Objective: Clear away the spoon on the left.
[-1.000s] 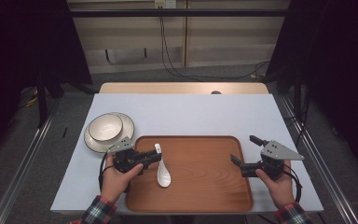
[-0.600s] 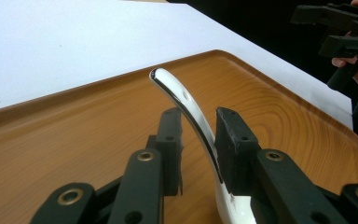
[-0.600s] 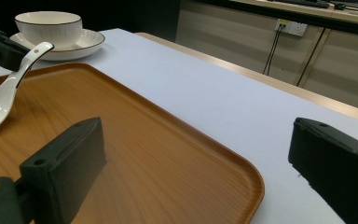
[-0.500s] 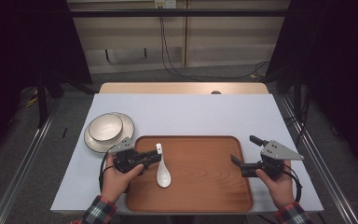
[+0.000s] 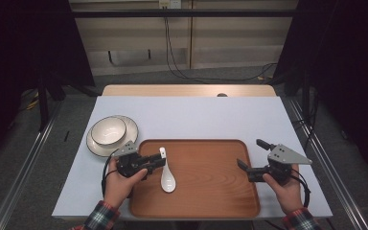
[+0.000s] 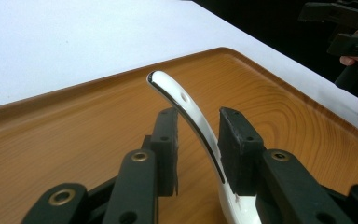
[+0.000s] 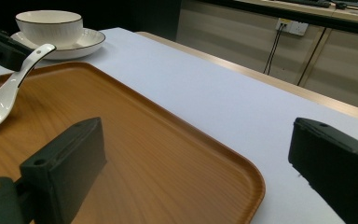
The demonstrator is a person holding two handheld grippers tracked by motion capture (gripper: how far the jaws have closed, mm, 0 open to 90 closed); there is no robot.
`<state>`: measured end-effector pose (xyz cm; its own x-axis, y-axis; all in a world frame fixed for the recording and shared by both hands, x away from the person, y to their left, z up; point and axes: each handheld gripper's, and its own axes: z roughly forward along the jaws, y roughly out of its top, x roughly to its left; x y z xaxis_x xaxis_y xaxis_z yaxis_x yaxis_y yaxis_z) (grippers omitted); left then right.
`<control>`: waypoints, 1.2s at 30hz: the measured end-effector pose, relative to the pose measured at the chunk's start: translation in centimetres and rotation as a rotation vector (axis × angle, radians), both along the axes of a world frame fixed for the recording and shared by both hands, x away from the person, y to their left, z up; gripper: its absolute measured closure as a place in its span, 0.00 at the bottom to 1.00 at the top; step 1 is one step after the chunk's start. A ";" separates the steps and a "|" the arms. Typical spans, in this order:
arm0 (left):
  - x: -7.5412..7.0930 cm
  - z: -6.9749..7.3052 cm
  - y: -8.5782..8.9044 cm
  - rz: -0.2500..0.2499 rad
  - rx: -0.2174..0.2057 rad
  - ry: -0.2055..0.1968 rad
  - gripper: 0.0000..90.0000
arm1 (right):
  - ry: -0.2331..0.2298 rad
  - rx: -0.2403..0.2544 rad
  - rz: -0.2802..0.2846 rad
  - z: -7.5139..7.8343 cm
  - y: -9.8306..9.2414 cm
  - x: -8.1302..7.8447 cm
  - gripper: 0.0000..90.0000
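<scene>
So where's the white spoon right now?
In the high view the white spoon lies on the left part of the wooden tray, its handle between the left gripper's just-opening jaws, below the bowl.

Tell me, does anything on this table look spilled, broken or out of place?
Nothing stands out. The white spoon lies whole on the wooden tray, its handle between the jaws of the left gripper, which have just been opening. The bowl sits upright on its plate, and nothing is spilled.

The table is seen from above; the tray (image 5: 206, 187) is shared at close range by both gripper views.
</scene>
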<state>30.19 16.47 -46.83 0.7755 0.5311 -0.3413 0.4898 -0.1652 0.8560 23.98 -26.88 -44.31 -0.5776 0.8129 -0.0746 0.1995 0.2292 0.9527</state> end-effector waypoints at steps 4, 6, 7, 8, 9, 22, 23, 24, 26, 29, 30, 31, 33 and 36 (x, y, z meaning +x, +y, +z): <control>0.0 0.0 0.0 0.006 0.004 -0.002 0.75 | 0.002 0.001 0.000 0.0 0.0 0.0 0.04; 0.0 0.0 0.0 0.010 0.005 -0.002 0.74 | 0.001 0.000 0.001 0.0 0.0 0.0 0.04; 0.0 0.0 0.0 0.012 0.008 -0.001 0.72 | 0.001 0.000 -0.002 0.0 0.0 0.0 0.04; 0.0 0.0 0.0 0.011 0.010 0.001 0.72 | 0.001 0.000 -0.002 0.0 0.0 0.0 0.04; 0.1 0.0 0.0 0.011 0.012 0.001 0.72 | 0.002 0.001 -0.002 0.0 0.0 0.0 0.04; 0.1 0.2 -0.2 0.025 0.005 -0.005 0.58 | 0.000 -0.002 -0.002 0.0 0.1 0.0 0.04; 0.1 0.2 -0.2 0.019 -0.001 -0.008 0.58 | 0.000 -0.002 -0.002 0.0 0.1 0.0 0.04; 0.1 0.2 -0.2 0.023 -0.003 -0.009 0.56 | 0.000 -0.001 -0.002 0.0 0.1 0.0 0.04; 0.1 0.3 -0.3 0.018 -0.004 -0.016 0.54 | 0.000 -0.001 -0.003 0.0 0.1 0.0 0.04; 0.2 0.3 -0.3 0.020 -0.002 -0.027 0.50 | 0.001 -0.002 -0.002 0.0 0.1 0.0 0.04; 0.2 0.3 -0.3 0.020 0.001 -0.031 0.50 | 0.001 -0.002 -0.001 0.0 0.1 0.0 0.04; 0.2 0.3 -0.3 0.024 0.001 -0.034 0.49 | 0.001 -0.003 -0.002 0.0 0.1 0.0 0.04; 0.2 0.4 -0.3 0.025 0.007 -0.041 0.47 | 0.001 -0.003 -0.002 0.0 0.1 0.0 0.04; 0.2 0.5 -0.4 0.033 0.017 -0.060 0.42 | 0.001 -0.003 -0.006 0.0 0.1 0.0 0.04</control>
<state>30.44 16.10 -46.35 0.7764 0.5617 -0.2857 0.4432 -0.1645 0.8812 24.00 -26.82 -44.36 -0.5727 0.8162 -0.0767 0.2018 0.2311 0.9518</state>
